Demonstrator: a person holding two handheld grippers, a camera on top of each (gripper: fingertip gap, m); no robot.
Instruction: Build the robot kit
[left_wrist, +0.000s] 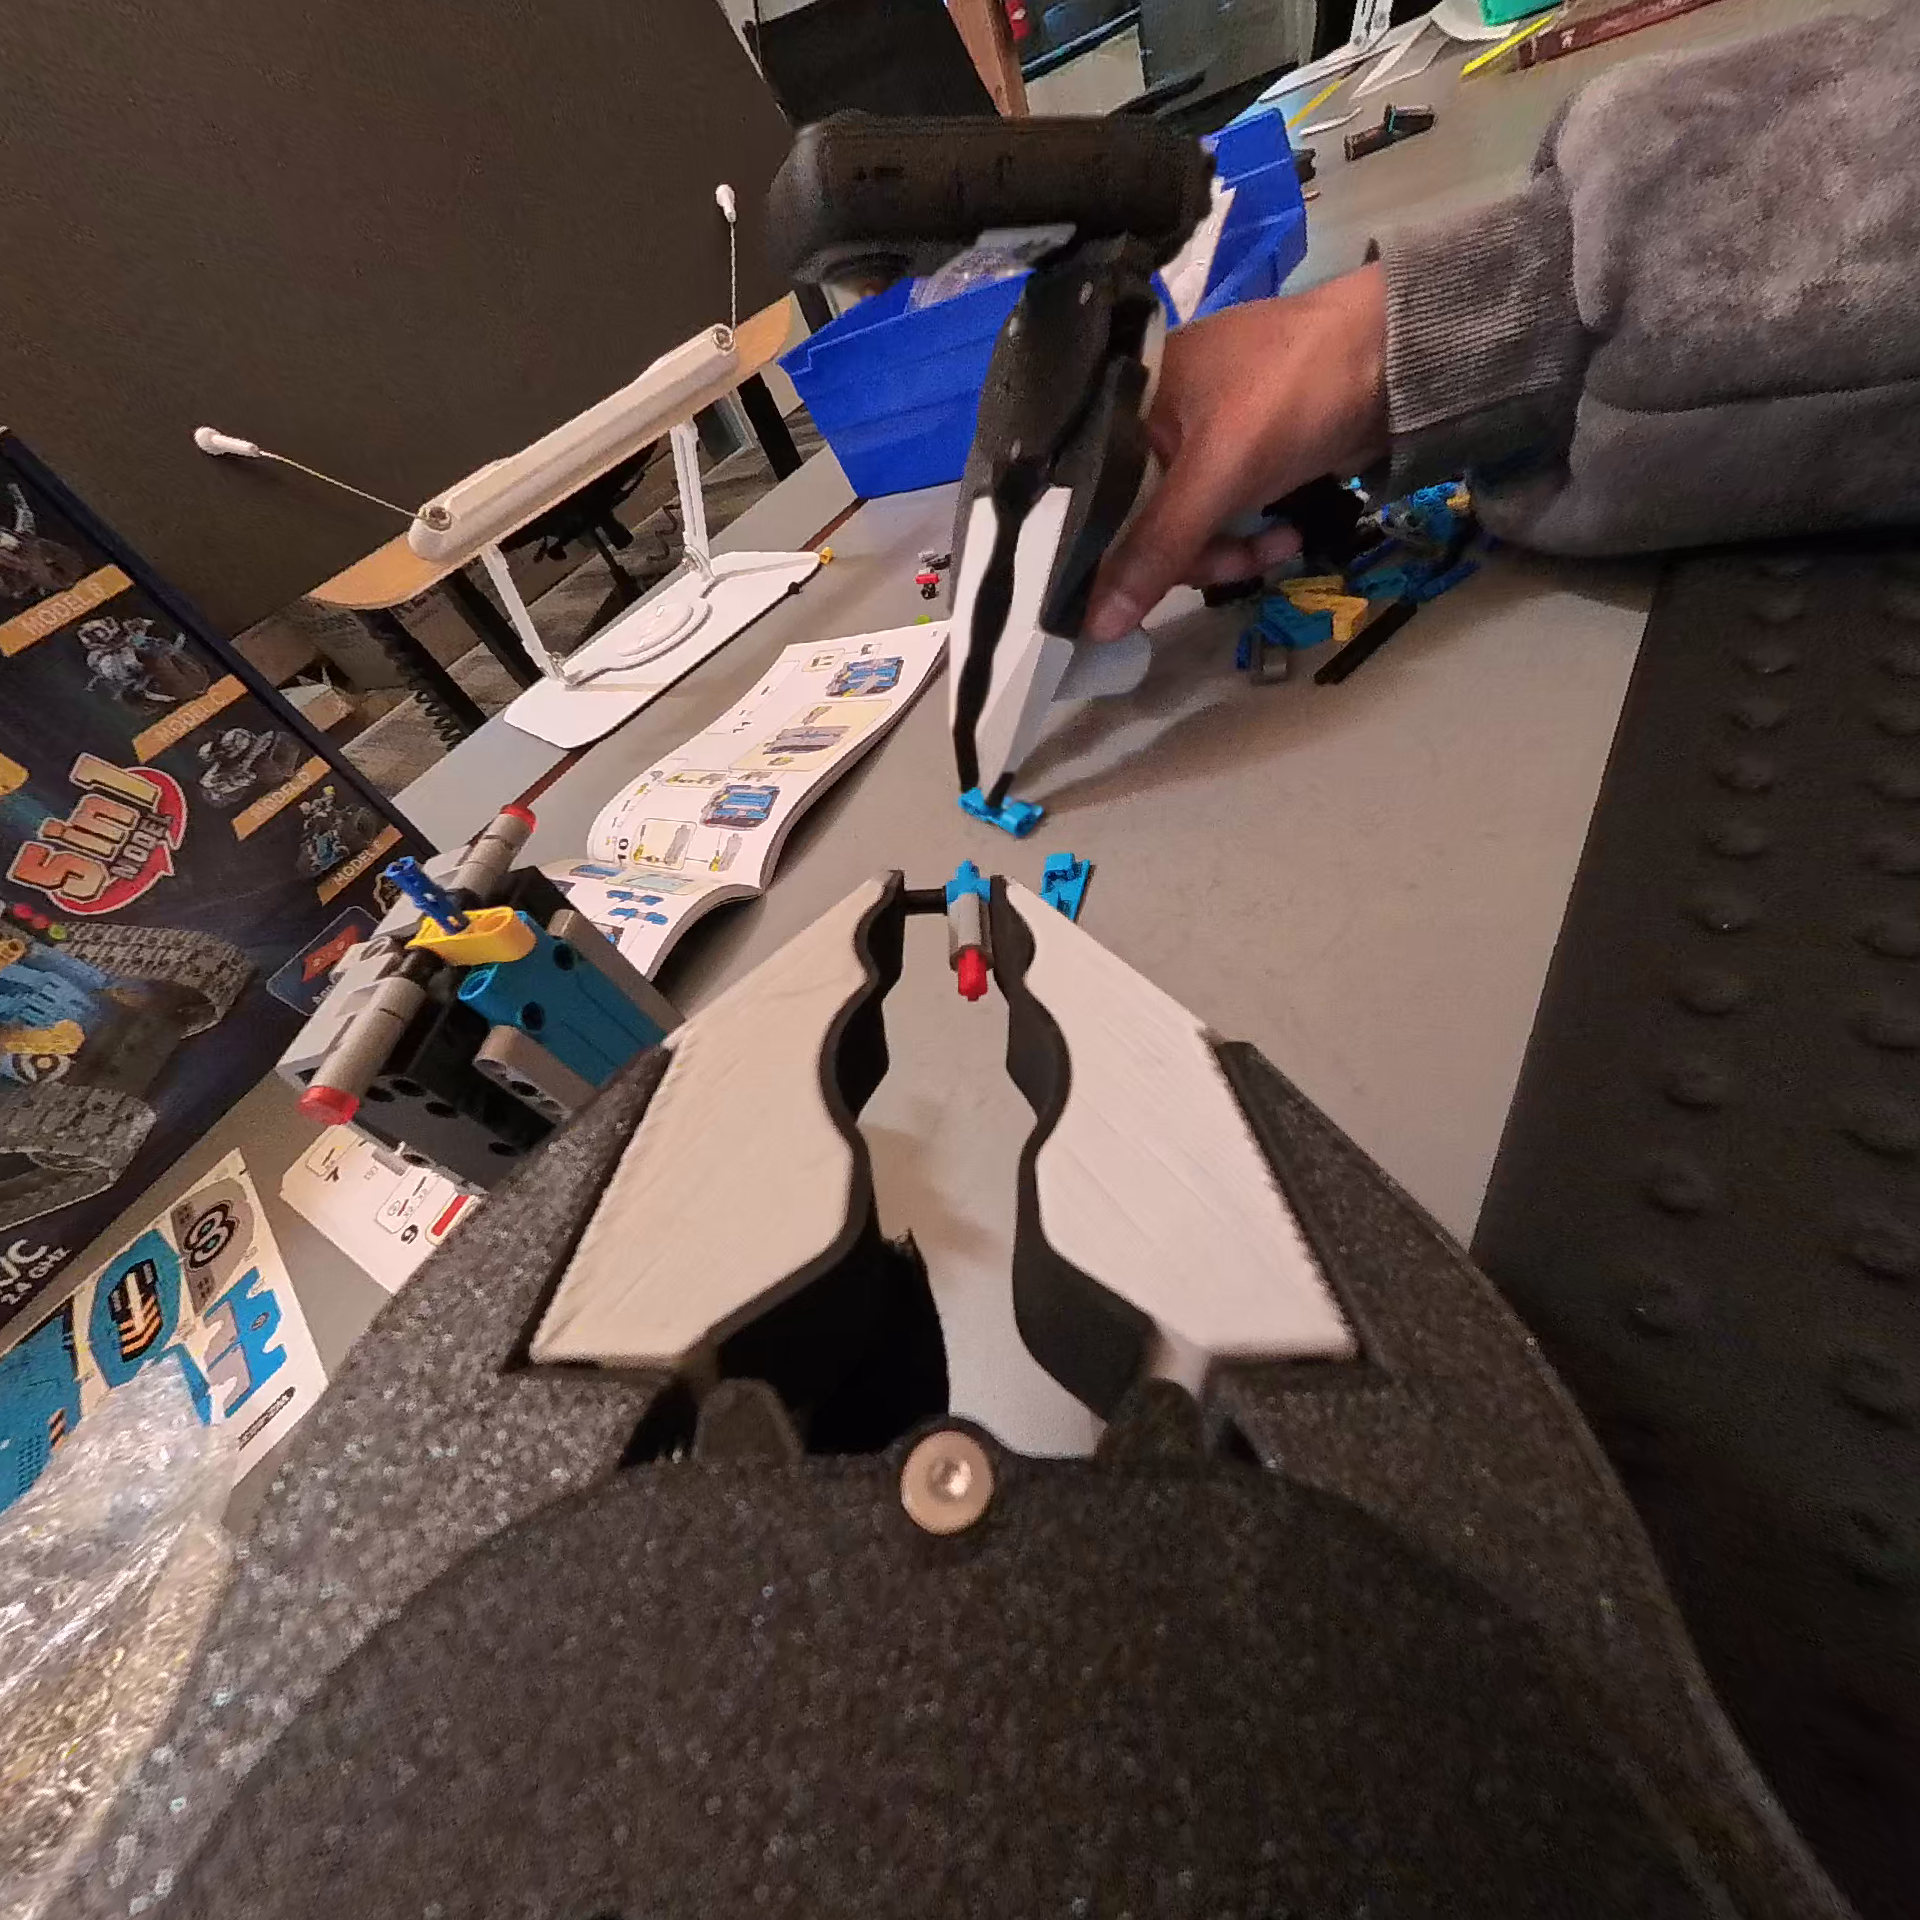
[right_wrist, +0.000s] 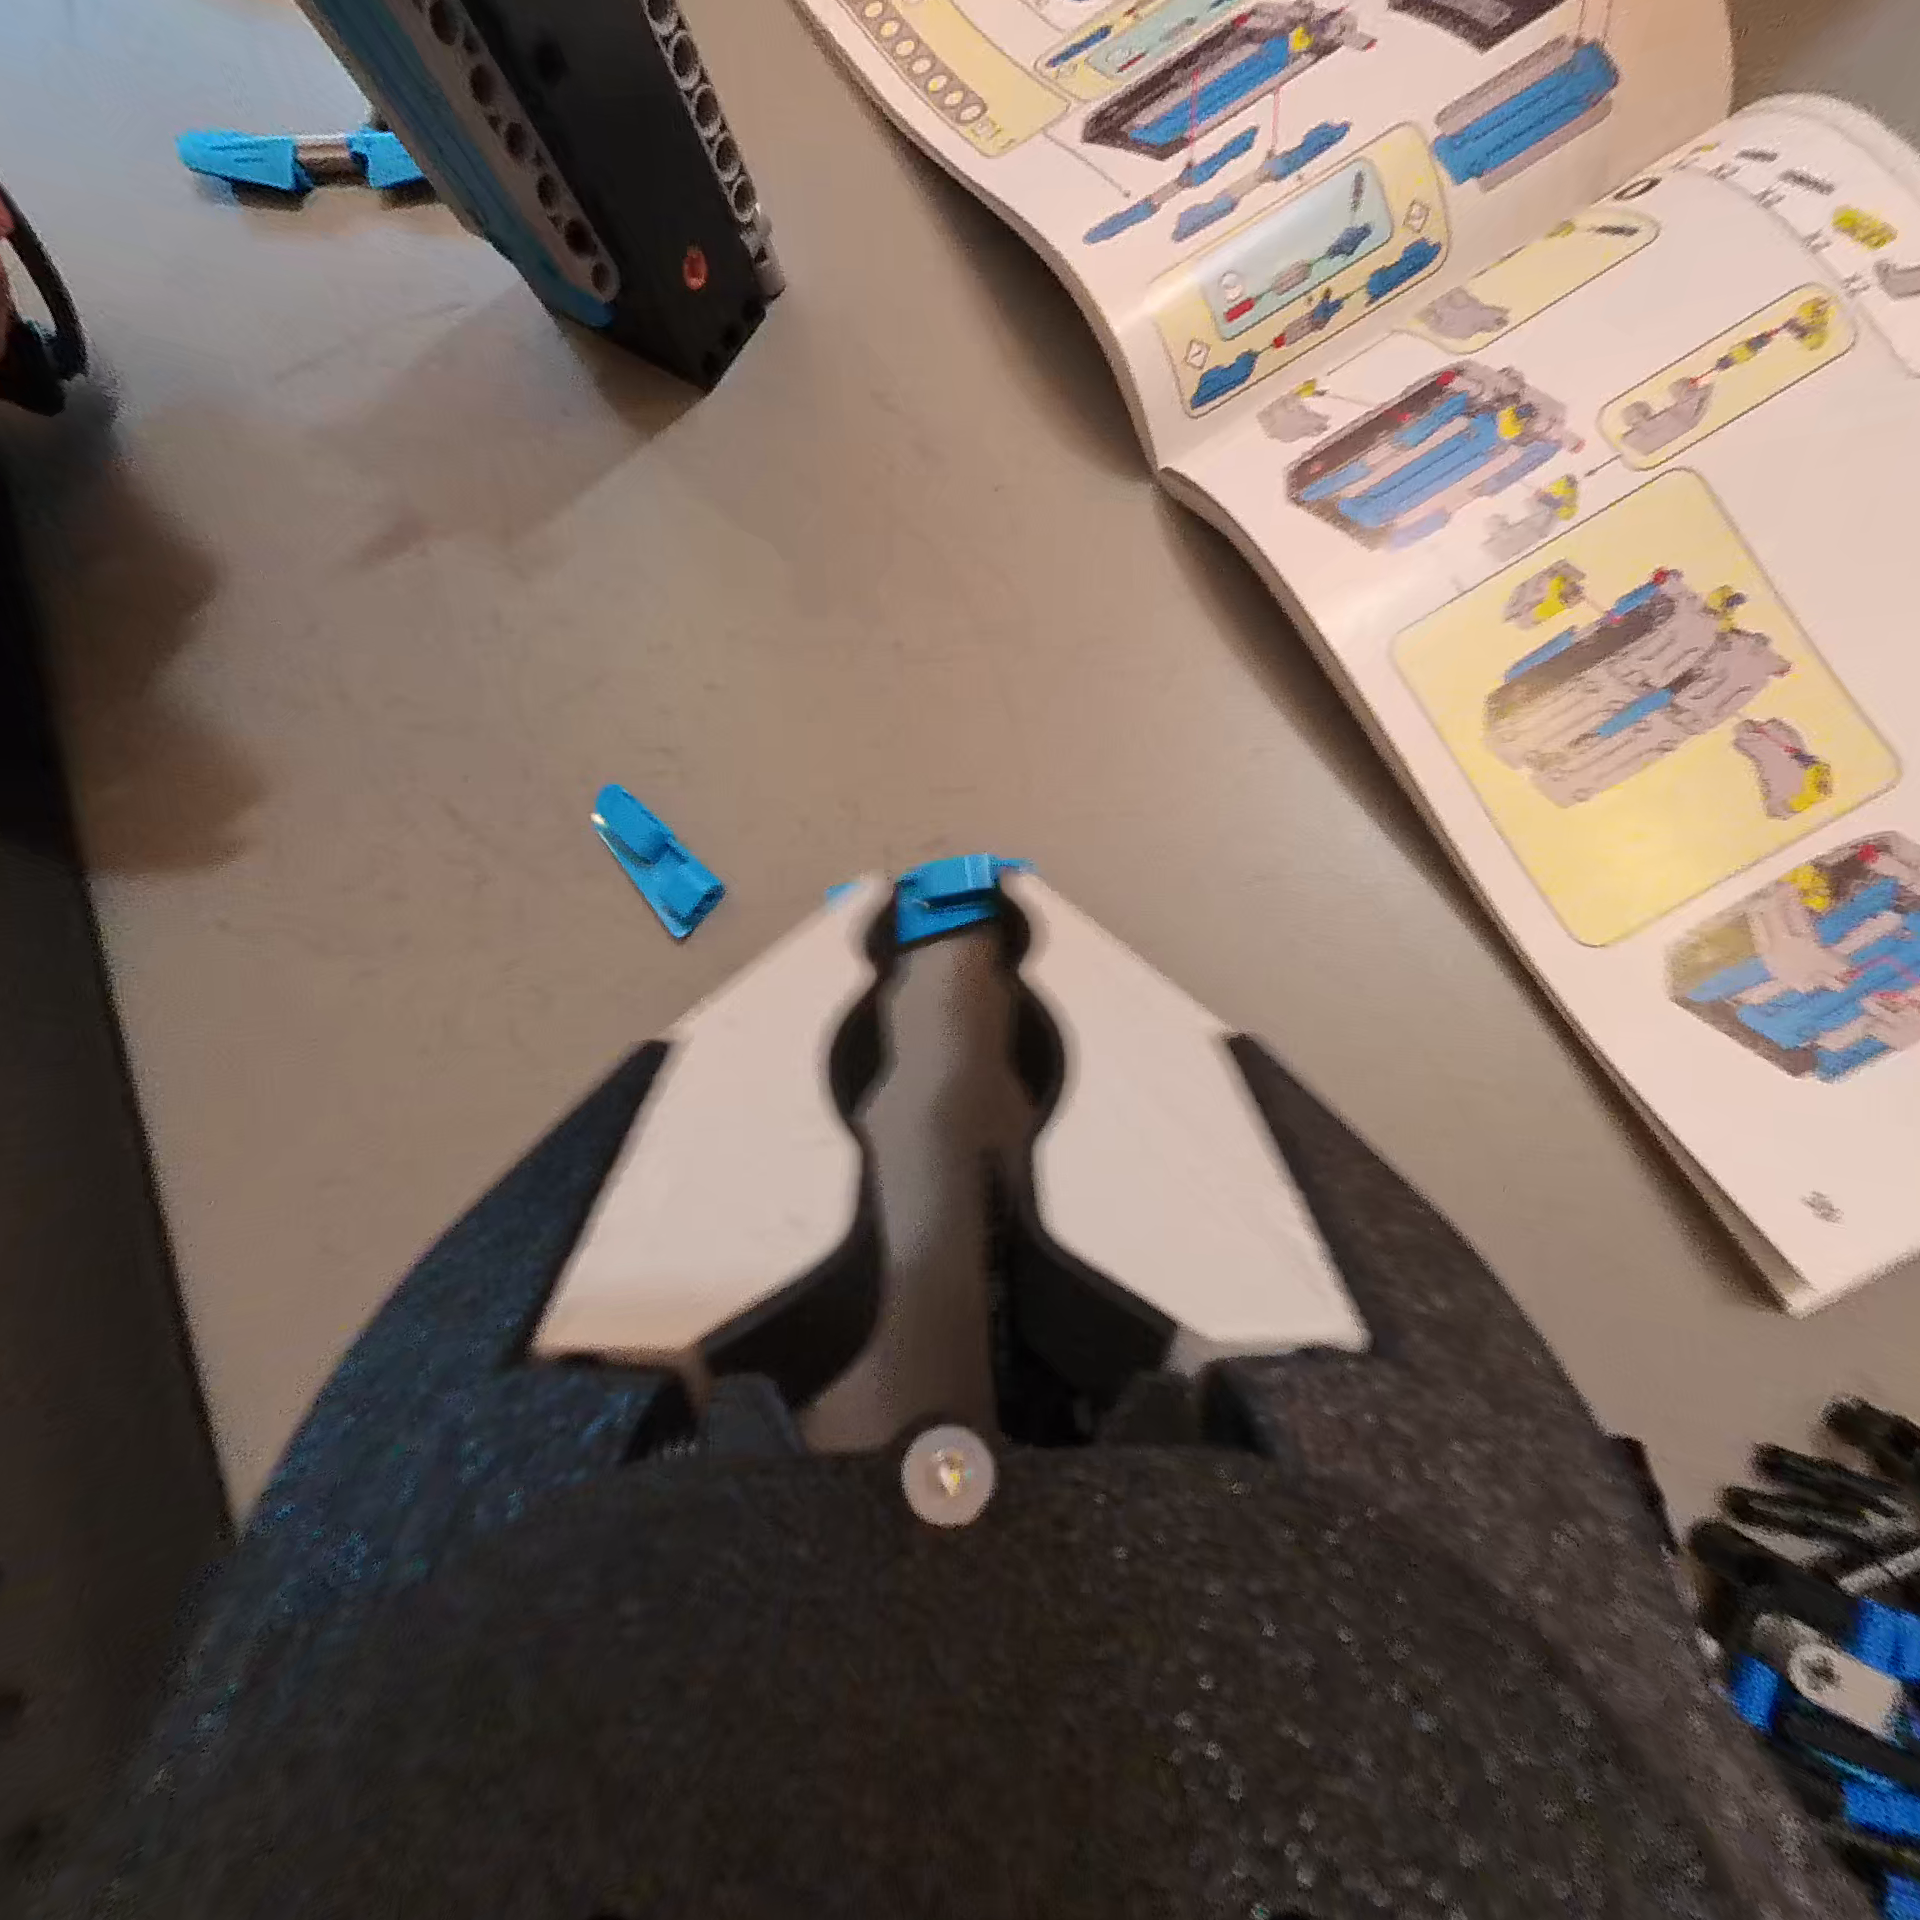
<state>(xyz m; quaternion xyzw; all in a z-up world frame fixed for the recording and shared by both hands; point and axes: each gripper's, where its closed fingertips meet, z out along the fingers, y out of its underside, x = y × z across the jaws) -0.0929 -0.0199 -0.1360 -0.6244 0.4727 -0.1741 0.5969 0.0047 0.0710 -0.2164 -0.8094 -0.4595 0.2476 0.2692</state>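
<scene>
My left gripper (left_wrist: 948, 885) is shut on a small part (left_wrist: 966, 925) made of a black axle, a blue connector and a grey sleeve with a red tip, held just above the grey table (left_wrist: 1299, 883). My right gripper (right_wrist: 951, 883), held by a hand (left_wrist: 1247, 436), points down at the table. It is shut on a small blue piece (right_wrist: 945, 904) that rests on the table, and it also shows in the left wrist view (left_wrist: 987, 792). A second loose blue piece (right_wrist: 657, 862) lies just left of it, close to my left fingertips (left_wrist: 1065, 881).
An open instruction booklet (right_wrist: 1507, 520) lies right of the right gripper. A black, blue and grey model (left_wrist: 499, 1018) stands at left beside the kit box (left_wrist: 125, 831). A blue bin (left_wrist: 904, 384), a parts pile (left_wrist: 1340, 592) and a black studded mat (left_wrist: 1766, 935) are farther off. Left tips to right tips: about 15 cm.
</scene>
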